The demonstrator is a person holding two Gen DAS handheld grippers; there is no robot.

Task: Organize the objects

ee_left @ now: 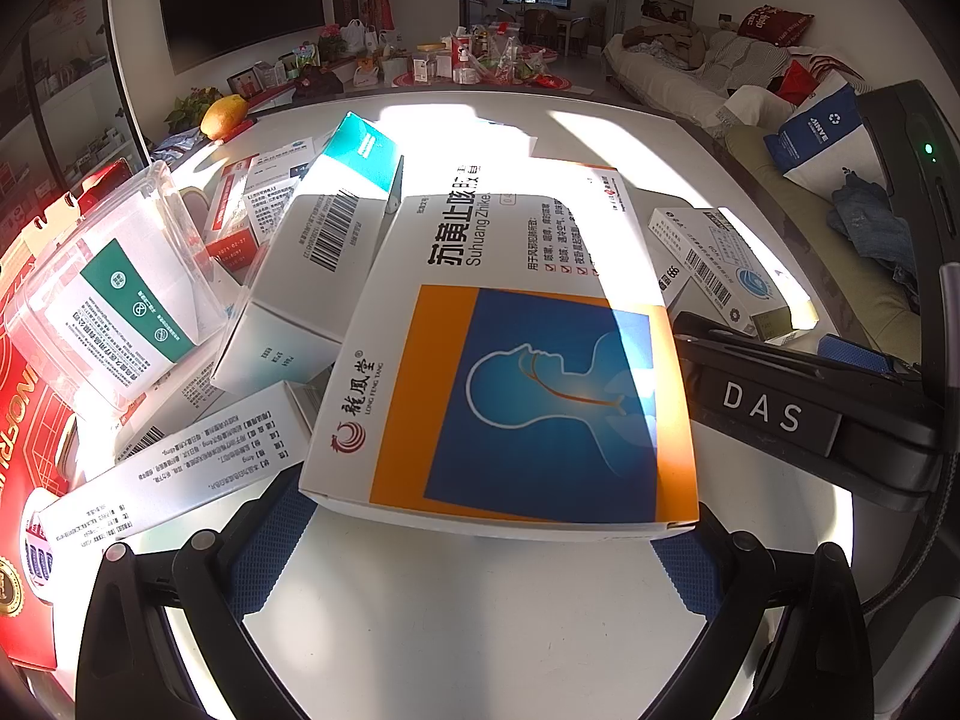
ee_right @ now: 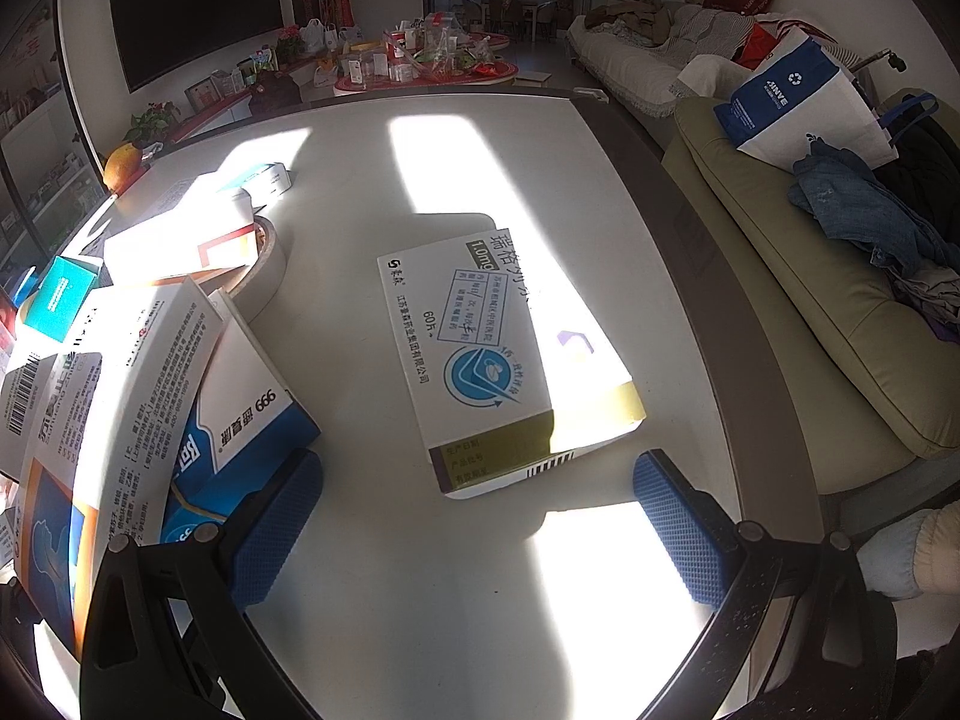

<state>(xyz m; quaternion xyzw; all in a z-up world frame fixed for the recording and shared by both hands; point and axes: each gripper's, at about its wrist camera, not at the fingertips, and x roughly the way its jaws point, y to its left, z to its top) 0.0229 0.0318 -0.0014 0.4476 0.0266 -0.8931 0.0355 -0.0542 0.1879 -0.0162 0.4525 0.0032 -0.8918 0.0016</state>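
In the left wrist view, a large white medicine box with an orange and blue throat picture (ee_left: pixel 516 372) sits between the blue pads of my left gripper (ee_left: pixel 480 546); the jaws are wide, at its near corners, and I cannot tell whether they press it. In the right wrist view, a white box with a blue round logo and olive end (ee_right: pixel 498 360) lies flat on the white table (ee_right: pixel 420 600), just ahead of my open, empty right gripper (ee_right: pixel 480 528). The right gripper also shows in the left wrist view (ee_left: pixel 780 372), beside that same box (ee_left: pixel 714 264).
A heap of medicine boxes (ee_left: pixel 312 276) and a clear plastic container (ee_left: pixel 120 276) lie at left, with a red box (ee_left: pixel 24 420) beyond. A tape roll (ee_right: pixel 264 264) and blue 999 box (ee_right: pixel 240 438) sit left of the right gripper. A sofa (ee_right: pixel 810 300) borders the table's right edge.
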